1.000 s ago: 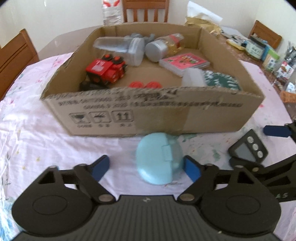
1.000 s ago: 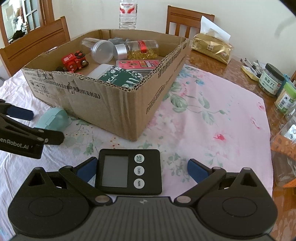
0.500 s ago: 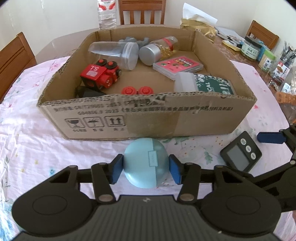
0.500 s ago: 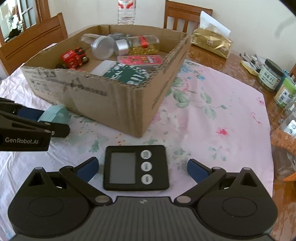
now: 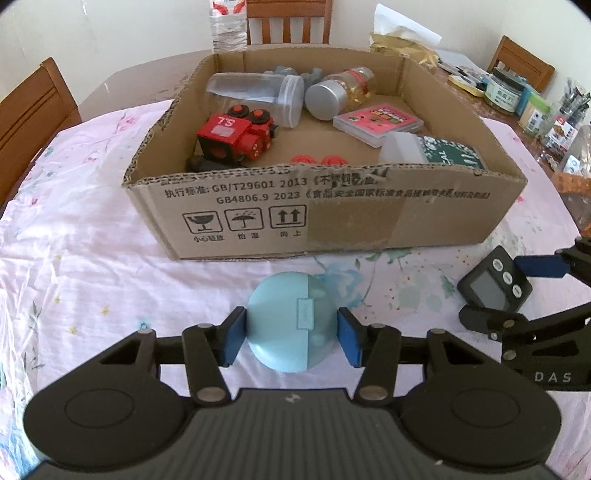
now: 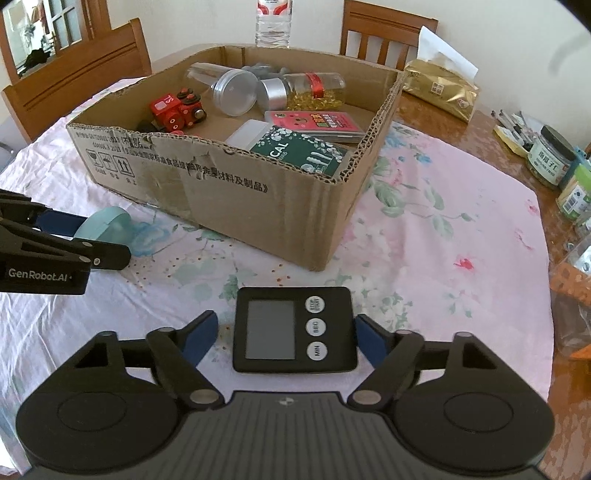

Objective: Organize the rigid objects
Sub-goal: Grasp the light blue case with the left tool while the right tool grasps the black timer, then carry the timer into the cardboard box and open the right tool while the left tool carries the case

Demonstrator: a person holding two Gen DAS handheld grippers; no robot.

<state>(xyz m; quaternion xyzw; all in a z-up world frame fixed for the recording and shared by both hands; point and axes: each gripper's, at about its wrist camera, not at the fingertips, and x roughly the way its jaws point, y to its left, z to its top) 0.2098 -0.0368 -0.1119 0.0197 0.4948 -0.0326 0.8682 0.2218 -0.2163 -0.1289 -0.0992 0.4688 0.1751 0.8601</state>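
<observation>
My left gripper (image 5: 291,334) is shut on a round light-blue case (image 5: 290,321), held just in front of the cardboard box (image 5: 332,218); the case also shows in the right wrist view (image 6: 107,223). My right gripper (image 6: 284,334) straddles a black digital timer (image 6: 293,328) lying on the tablecloth; the right pad touches its edge, the left pad stands a little off it. The box holds a red toy train (image 5: 236,134), two jars (image 5: 291,96), a pink card pack (image 5: 376,122) and a green box (image 5: 448,155).
The box (image 6: 229,173) sits mid-table on a pink floral cloth (image 6: 443,236). Jars and clutter (image 6: 550,158) line the right table edge, a gold tissue pack (image 6: 439,88) and a water bottle (image 6: 271,22) stand behind. Wooden chairs surround the table.
My left gripper closed on the blue case and holds it. My right gripper moved forward around the timer and its jaws narrowed toward it.
</observation>
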